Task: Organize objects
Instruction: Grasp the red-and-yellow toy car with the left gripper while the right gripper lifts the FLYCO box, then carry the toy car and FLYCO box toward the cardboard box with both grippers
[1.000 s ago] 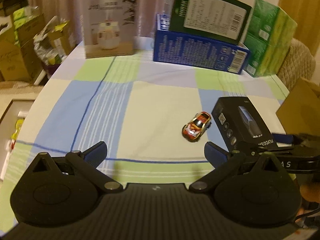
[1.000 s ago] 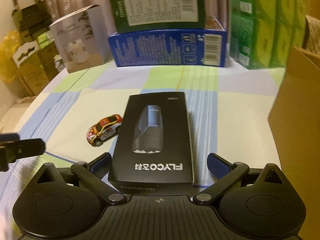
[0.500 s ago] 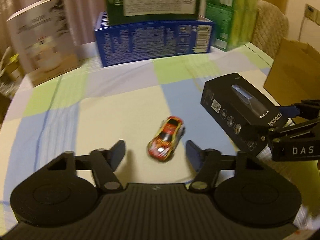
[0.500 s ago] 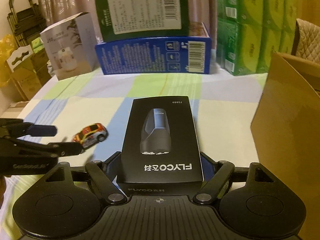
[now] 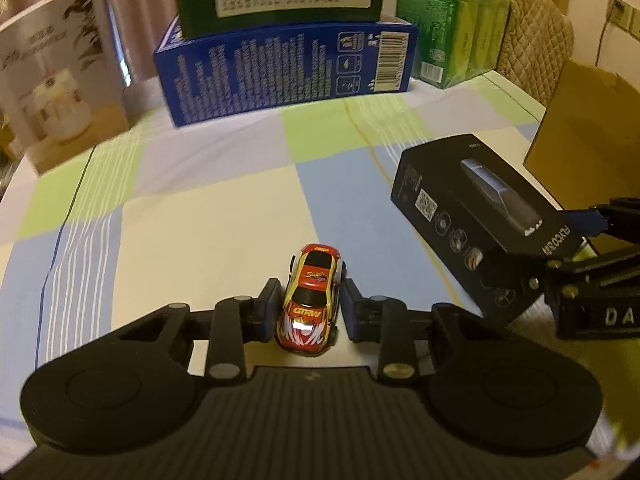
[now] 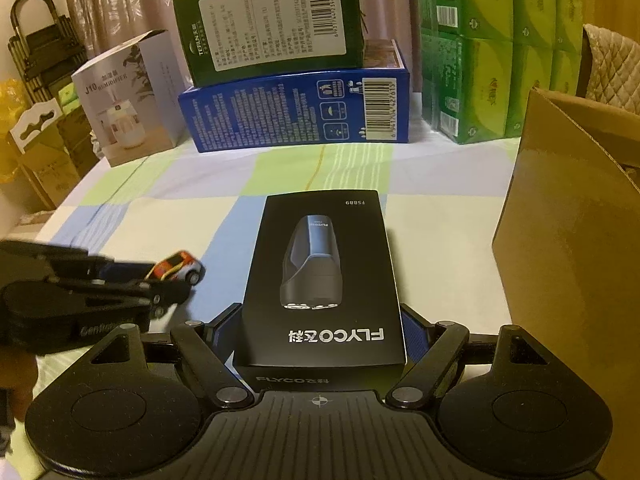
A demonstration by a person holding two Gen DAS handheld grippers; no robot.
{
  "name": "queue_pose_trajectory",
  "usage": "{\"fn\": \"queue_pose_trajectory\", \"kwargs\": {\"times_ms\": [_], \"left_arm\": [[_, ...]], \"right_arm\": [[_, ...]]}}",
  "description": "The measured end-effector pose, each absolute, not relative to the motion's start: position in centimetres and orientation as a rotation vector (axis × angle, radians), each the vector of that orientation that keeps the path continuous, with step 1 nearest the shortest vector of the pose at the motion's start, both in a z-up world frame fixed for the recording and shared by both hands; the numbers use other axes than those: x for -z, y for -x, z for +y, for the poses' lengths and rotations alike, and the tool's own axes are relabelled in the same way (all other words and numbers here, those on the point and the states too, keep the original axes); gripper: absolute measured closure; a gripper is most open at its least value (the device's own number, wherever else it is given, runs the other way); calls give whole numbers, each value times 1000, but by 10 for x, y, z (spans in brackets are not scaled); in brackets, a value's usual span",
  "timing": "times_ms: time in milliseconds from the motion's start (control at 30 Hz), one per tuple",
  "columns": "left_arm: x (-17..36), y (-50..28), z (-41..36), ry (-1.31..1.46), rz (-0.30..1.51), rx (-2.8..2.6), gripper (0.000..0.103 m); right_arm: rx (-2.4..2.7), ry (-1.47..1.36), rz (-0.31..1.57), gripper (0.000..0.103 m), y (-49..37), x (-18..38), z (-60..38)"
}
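Since a second ago my left gripper (image 5: 308, 306) has swung in from the open cloth and narrowed its wide-spread jaws around the toy car (image 5: 310, 300), while my right gripper (image 6: 320, 328) has drawn in from a loose straddle to press both sides of the black FLYCO shaver box (image 6: 324, 280).

My left jaws now stand nearly closed, a pad at each flank of the car; the pad on the car's left side touches it, and on the other side I cannot tell whether a sliver of gap remains. The car, red and yellow with white flames on its hood, sits on the checked tablecloth (image 5: 200, 232) with its nose toward my camera.

My right jaws are clamped on the near end of the shaver box, blue pads against its two long sides. The box looks raised off the cloth, its far end pointing toward the stacked boxes. A brown cardboard box (image 6: 568, 240) stands just beside it on my right.

At the table's far edge a green box (image 6: 268, 24) rests on a blue box (image 6: 296, 112), with a humidifier carton (image 6: 128, 100) to their left and green tissue packs (image 6: 496, 48) to their right.
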State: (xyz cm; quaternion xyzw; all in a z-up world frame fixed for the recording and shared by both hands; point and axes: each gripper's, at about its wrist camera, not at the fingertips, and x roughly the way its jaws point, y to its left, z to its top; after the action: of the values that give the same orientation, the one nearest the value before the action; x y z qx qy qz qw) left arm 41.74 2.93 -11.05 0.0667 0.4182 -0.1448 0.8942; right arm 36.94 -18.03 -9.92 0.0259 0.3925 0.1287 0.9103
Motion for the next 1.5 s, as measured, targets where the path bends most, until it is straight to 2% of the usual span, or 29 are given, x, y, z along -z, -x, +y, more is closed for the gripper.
{"fn": "queue_pose_trajectory", "kwargs": {"times_ms": [300, 767, 1000, 1033, 1100, 1367, 1433, 1500], "left_arm": [[101, -346, 40, -98, 966, 253, 76], [94, -192, 20, -99, 977, 310, 76], [101, -176, 12, -116, 969, 327, 75], [102, -176, 12, -123, 966, 328, 69], [102, -178, 12, -133, 954, 329, 67], [105, -183, 5, -179, 950, 360, 68], [104, -183, 6, -177, 960, 358, 75], [104, -182, 6, -177, 968, 352, 75]], "right_arm": [[-386, 2, 864, 27, -319, 86, -164], [-431, 47, 920, 27, -161, 82, -187], [-444, 102, 931, 26, -142, 93, -182], [-446, 95, 939, 25, -143, 95, -182], [-440, 75, 950, 25, -146, 97, -184], [-425, 67, 938, 25, -152, 98, -189], [-419, 68, 938, 25, -153, 98, -189], [-417, 62, 937, 25, -154, 98, -190]]}}
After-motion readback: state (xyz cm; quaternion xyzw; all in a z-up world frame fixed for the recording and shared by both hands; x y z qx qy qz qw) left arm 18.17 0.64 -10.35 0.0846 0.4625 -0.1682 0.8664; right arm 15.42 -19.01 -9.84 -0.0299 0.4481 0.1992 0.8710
